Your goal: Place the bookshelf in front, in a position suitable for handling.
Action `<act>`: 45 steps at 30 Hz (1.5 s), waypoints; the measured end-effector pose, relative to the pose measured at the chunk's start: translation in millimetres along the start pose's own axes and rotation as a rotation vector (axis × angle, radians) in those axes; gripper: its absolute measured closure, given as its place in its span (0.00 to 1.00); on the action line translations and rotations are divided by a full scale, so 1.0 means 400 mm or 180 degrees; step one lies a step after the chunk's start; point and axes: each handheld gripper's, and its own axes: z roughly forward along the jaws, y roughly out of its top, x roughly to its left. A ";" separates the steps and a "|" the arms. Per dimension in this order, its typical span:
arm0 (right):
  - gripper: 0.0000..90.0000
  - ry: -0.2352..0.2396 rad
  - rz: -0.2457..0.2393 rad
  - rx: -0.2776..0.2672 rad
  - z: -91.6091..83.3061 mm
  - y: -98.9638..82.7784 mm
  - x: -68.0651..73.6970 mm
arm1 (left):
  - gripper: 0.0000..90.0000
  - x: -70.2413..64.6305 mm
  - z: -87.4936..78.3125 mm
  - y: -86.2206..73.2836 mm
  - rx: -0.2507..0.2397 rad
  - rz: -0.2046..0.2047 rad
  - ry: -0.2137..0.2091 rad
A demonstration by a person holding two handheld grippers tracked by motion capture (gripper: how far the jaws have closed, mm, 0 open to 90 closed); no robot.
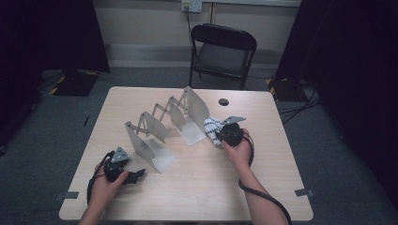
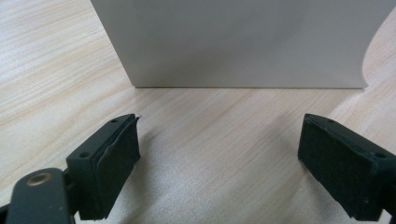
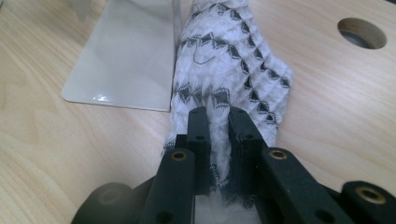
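Your right claw is pinched tight on the patterned cloth, holding it against the rack's right end plate, forearm reaching toward 12 o'clock. Your left claw rests low on the surface, gaping and empty, pointing toward 3 o'clock.

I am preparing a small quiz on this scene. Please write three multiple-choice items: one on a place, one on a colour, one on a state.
1. Where is the patterned cloth?
A. on the chair
B. against the right-hand end plate of the folding metal rack
C. beside the left claw

2. Which colours has the cloth?
A. white with dark pattern
B. plain red
C. green and yellow

3. How does the left claw stand?
A. shut on the cloth
B. shut on the rack
C. open, holding nothing

Answers: 1 B, the cloth lies by the rack's right plate; 2 A, the right gripper view shows it; 3 C, bare table between its jaws.
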 end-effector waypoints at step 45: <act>0.90 -0.0132 -0.0300 -0.0442 -0.133 0.220 0.004 | 0.13 0.000 0.001 0.001 0.0002 0.0002 -0.0006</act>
